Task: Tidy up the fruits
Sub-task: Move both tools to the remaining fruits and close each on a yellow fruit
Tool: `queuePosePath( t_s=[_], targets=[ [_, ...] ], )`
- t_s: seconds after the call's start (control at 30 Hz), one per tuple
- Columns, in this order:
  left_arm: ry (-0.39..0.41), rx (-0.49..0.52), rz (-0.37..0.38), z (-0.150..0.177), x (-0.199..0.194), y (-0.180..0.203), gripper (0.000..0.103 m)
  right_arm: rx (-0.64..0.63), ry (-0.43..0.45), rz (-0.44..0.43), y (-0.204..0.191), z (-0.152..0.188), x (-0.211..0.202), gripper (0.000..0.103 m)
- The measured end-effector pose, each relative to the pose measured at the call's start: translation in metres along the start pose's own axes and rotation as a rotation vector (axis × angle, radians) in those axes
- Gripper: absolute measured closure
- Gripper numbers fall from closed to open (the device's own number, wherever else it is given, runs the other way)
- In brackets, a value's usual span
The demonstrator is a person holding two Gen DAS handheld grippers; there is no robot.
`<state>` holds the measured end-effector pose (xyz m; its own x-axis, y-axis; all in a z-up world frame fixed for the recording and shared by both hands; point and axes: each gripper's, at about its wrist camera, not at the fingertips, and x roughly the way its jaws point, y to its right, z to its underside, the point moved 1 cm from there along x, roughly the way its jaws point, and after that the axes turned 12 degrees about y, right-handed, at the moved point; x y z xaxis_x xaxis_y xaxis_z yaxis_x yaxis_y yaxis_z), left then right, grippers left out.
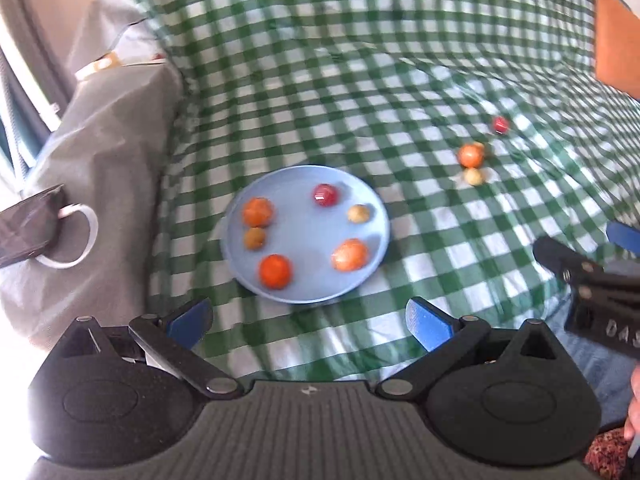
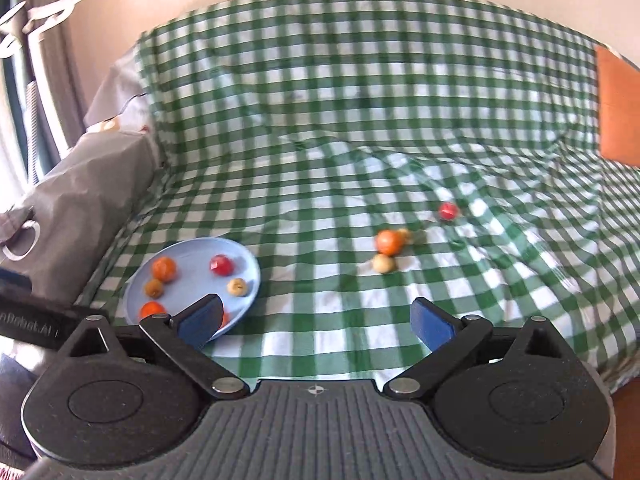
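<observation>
A green-and-white checked cloth [image 2: 360, 152] covers the whole surface, creased and rising at the back. A grey cover [image 1: 112, 152] lies bunched along its left edge. On the cloth sits a light blue plate [image 1: 306, 296], holding six fruits: three orange ones, a red one [image 1: 325, 194], a small brownish one and a small pale yellow one [image 1: 358, 213], all apart from each other. Well to the right of the plate, three more fruits lie on the bare cloth: an orange fruit [image 2: 388, 241] with a small pale fruit [image 2: 384, 263] touching it, and a red fruit [image 2: 448, 211] near them. The left tongs [image 1: 308, 322] are spread wide and hold nothing. The right tongs [image 2: 316, 322] are likewise wide open and empty.
</observation>
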<state>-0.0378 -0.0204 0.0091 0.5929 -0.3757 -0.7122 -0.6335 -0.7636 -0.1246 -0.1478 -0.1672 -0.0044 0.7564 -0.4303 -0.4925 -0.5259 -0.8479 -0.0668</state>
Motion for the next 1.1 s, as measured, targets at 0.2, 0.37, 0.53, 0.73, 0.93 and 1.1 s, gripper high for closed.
queuePosePath(
  t_s=[0.2, 0.37, 0.53, 0.73, 0.93, 1.1],
  targets=[
    [0.001, 0.011, 0.106, -0.015, 0.025, 0.038, 0.0, 0.015, 0.021, 0.085, 0.041, -0.004, 0.012, 0.004],
    [-0.01, 0.003, 0.155, -0.033, 0.061, 0.074, 0.0, 0.034, 0.024, 0.151, 0.084, -0.01, 0.033, 0.004],
    [0.028, -0.004, 0.175, -0.059, 0.104, 0.112, 0.0, 0.06, 0.013, 0.197, 0.127, -0.016, 0.067, 0.004],
    [0.031, 0.075, 0.188, -0.08, 0.176, 0.161, 0.0, 0.043, -0.015, 0.206, 0.173, -0.019, 0.128, 0.004],
    [0.024, 0.185, 0.216, -0.083, 0.236, 0.189, 0.0, -0.021, -0.076, 0.109, 0.19, -0.005, 0.21, 0.004],
    [0.022, 0.235, 0.263, -0.084, 0.266, 0.197, 0.0, -0.147, -0.118, -0.017, 0.184, 0.01, 0.27, 0.004]
  ],
)
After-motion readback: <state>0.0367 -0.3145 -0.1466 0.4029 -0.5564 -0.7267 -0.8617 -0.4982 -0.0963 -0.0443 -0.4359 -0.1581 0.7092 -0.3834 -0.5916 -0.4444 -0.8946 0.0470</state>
